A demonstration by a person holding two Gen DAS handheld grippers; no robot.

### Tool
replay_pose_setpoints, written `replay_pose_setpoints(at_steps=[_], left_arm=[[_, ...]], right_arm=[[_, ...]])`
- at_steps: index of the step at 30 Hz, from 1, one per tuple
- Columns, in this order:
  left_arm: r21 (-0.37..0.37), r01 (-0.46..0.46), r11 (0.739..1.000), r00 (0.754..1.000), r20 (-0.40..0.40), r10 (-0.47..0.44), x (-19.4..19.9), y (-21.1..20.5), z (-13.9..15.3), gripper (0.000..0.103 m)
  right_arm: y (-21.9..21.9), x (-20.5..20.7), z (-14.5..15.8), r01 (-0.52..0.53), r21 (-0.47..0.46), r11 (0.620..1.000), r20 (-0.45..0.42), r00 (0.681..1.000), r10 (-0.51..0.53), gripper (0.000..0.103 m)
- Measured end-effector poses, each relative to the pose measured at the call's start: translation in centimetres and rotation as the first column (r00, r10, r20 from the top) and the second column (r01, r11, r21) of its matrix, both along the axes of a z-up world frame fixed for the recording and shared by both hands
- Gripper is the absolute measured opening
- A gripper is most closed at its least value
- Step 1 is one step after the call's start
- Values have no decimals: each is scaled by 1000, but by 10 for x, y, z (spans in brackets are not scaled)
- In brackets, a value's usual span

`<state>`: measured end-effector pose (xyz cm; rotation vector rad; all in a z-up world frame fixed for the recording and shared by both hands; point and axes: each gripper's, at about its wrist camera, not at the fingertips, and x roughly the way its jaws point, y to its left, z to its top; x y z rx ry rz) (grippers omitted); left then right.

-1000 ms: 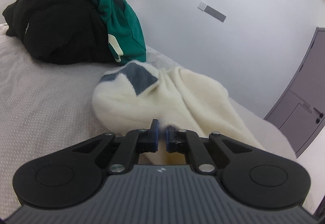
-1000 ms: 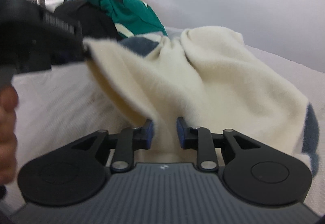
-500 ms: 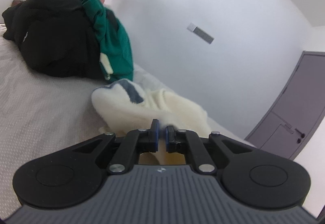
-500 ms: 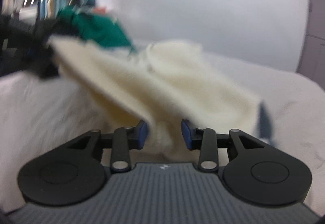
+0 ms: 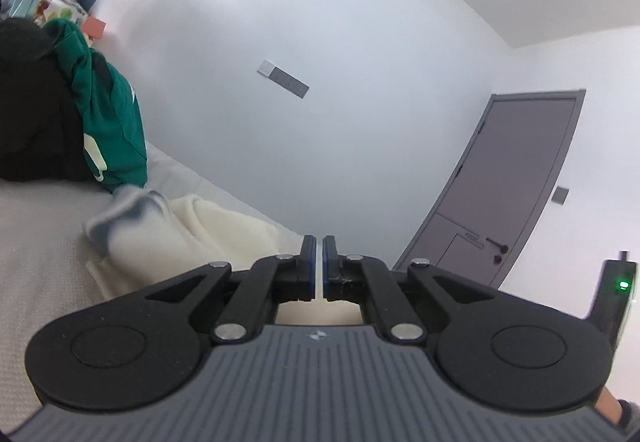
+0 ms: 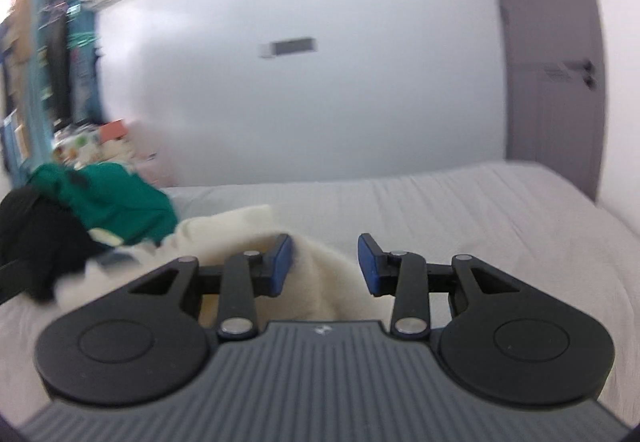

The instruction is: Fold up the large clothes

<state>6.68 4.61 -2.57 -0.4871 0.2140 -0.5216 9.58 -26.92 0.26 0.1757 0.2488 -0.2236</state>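
A cream fleece garment [image 5: 192,234] with grey-blue patches lies on the grey bed [image 5: 44,242]. My left gripper [image 5: 319,266] is shut, with cream fabric showing just under its jaws; the pads hide whether they pinch it. In the right wrist view the garment [image 6: 320,278] lies bunched between and under the fingers of my right gripper [image 6: 325,266], which is open. The right wrist view is blurred.
A black garment [image 5: 36,121] and a green one [image 5: 112,121] are piled at the far left of the bed; they also show in the right wrist view [image 6: 104,201]. A white wall and a grey door [image 5: 512,181] stand beyond the bed. Bare sheet [image 6: 480,217] lies to the right.
Both grippers have tilted upward and pulled back, so the garment sits lower in view. The right gripper's jaws have opened wider. The left gripper stays shut.
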Motion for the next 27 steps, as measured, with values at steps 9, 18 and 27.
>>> replay_pose_setpoints(at_steps=[9,18,27], left_arm=[[125,75,989,980,-194,-50,23,-10,-39,4],[252,218,943,912,-398,-105,44,-54,-90,5],[131,83,988,824,-566,6,63,-28,-123,58]], right_arm=[[-14,21,-69,-62,169,984,-190,977,94,39],[3,7,-76,-210,183,960,-180,953,243,39],[-19,-12,-78,-193,332,923,-158,954,257,46]])
